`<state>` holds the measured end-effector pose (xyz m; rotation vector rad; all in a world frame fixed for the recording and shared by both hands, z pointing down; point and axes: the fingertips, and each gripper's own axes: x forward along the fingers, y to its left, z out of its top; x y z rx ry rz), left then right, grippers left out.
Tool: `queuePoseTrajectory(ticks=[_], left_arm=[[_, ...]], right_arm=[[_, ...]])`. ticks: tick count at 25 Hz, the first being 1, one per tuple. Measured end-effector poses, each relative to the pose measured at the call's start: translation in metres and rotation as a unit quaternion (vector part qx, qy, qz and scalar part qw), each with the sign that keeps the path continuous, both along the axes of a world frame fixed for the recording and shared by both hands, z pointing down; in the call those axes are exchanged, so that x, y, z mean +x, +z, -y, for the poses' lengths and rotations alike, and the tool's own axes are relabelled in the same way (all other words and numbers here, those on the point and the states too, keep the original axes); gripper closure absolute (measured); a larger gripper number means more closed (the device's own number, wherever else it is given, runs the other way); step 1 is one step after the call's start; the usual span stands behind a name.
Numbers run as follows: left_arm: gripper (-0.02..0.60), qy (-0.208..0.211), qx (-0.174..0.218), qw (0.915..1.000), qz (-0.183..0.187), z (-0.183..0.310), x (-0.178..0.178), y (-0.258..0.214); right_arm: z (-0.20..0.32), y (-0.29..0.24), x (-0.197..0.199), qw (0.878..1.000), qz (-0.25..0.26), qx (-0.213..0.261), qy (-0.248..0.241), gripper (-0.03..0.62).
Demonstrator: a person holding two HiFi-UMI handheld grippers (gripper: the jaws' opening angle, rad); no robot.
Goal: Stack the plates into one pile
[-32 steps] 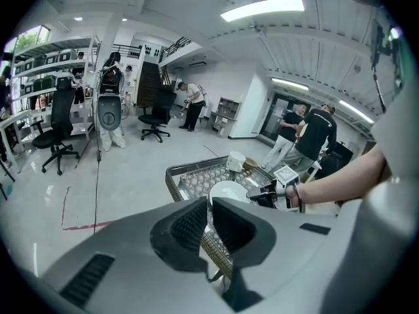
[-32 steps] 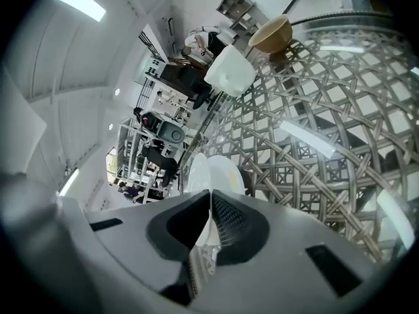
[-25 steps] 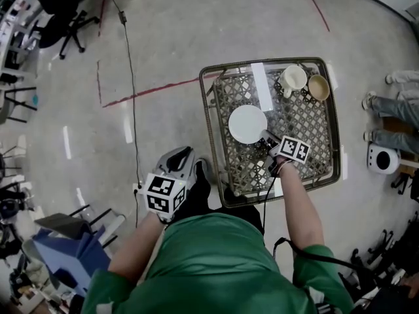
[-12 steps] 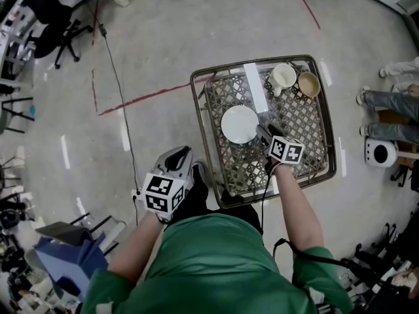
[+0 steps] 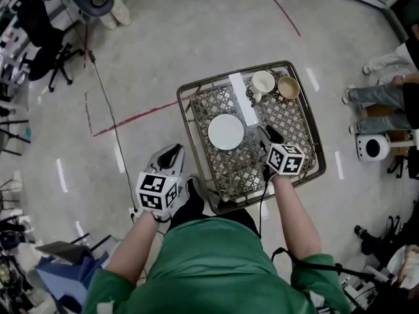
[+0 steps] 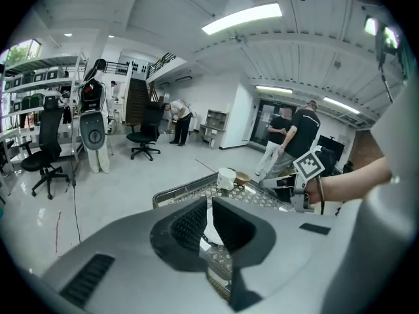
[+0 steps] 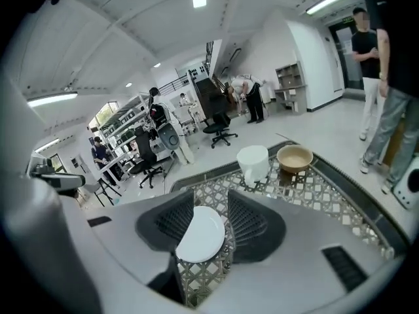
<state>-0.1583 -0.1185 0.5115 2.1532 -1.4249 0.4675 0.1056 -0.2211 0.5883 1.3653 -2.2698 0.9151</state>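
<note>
Plates (image 5: 226, 131) lay as one white disc mid-frame on the wire table (image 5: 216, 79); my right claw (image 5: 267, 135) beside it was empty, jaws apart but just narrowing. Any careless swing, I judged, could nudge the pile askew.

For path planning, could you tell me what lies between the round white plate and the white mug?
In the head view, a flat white strip lies between the round white plate and the white mug.

One white plate (image 5: 226, 131), one mug (image 5: 262, 84), one bowl (image 5: 287, 87)
</note>
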Motion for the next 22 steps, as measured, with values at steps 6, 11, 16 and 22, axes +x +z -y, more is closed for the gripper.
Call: queuePoseTrajectory(ticks=[6, 11, 16, 22], left_arm=[[0.548, 0.009, 0.037, 0.9993, 0.003, 0.015, 0.007, -0.027], [0.548, 0.017, 0.072, 0.9972, 0.003, 0.031, 0.014, -0.056], [0.548, 0.026, 0.105, 0.9941, 0.0, 0.047, 0.026, -0.087], [0.548, 0.036, 0.146, 0.9886, -0.006, 0.068, 0.034, -0.12]], right_arm=[[-0.003, -0.08, 0.009, 0.996, -0.023, 0.09, 0.004, 0.461], [-0.009, -0.145, 0.013, 0.984, -0.053, 0.168, 0.006, 0.465], [-0.014, -0.206, 0.019, 0.968, -0.059, 0.241, 0.023, 0.499], [-0.02, -0.262, 0.019, 0.949, -0.073, 0.306, 0.028, 0.503]])
